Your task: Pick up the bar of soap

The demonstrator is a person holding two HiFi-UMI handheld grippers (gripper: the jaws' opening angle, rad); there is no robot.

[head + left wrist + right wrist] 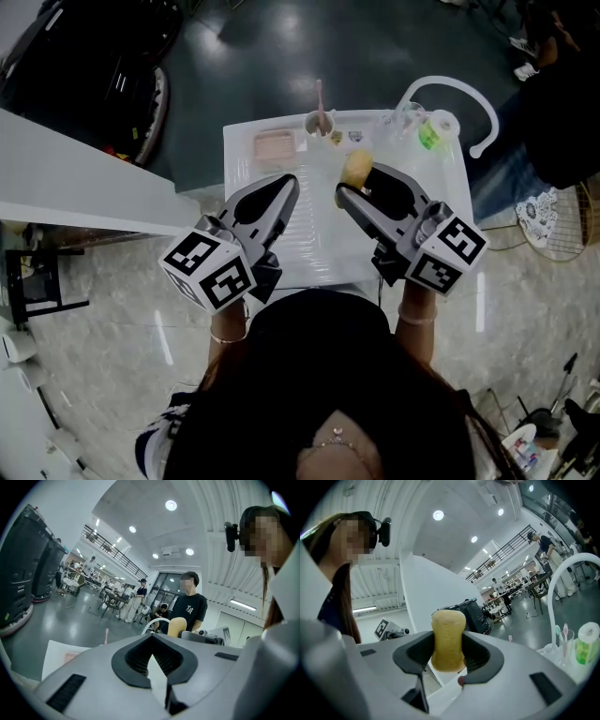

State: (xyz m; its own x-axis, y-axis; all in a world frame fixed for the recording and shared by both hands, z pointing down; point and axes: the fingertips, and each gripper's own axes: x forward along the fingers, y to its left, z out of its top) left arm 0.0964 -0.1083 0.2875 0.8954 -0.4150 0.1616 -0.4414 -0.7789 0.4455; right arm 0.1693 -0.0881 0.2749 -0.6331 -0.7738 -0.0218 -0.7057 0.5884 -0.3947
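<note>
The right gripper is clamped on the soap. Its two dark pads pinch the lower half of the yellowish bar, and the rounded top stands up well above the jaws. Seen from above, the soap sits at the tip of that gripper, over the middle of the white table, nearer the far edge. It looks to be off the surface already, though I can't see the gap under it.

The left gripper has its jaws together with nothing between them. It hangs over the table's left half, beside the right one and not touching it.

The lift looks all but done, so what matters now is the grip. I'd expect a soap bar to be slick, and with so much of it above the pads it could pivot or squirt out. Steady pressure seems wiser than a harder squeeze, along with a slow, level rise and no twisting of the wrist.

Along the far edge stand a pink dish, a cup, a green bottle and a white tap. Coming straight up, or back toward the near edge, should keep the soap clear of them. The left gripper is best kept out of the way.
</note>
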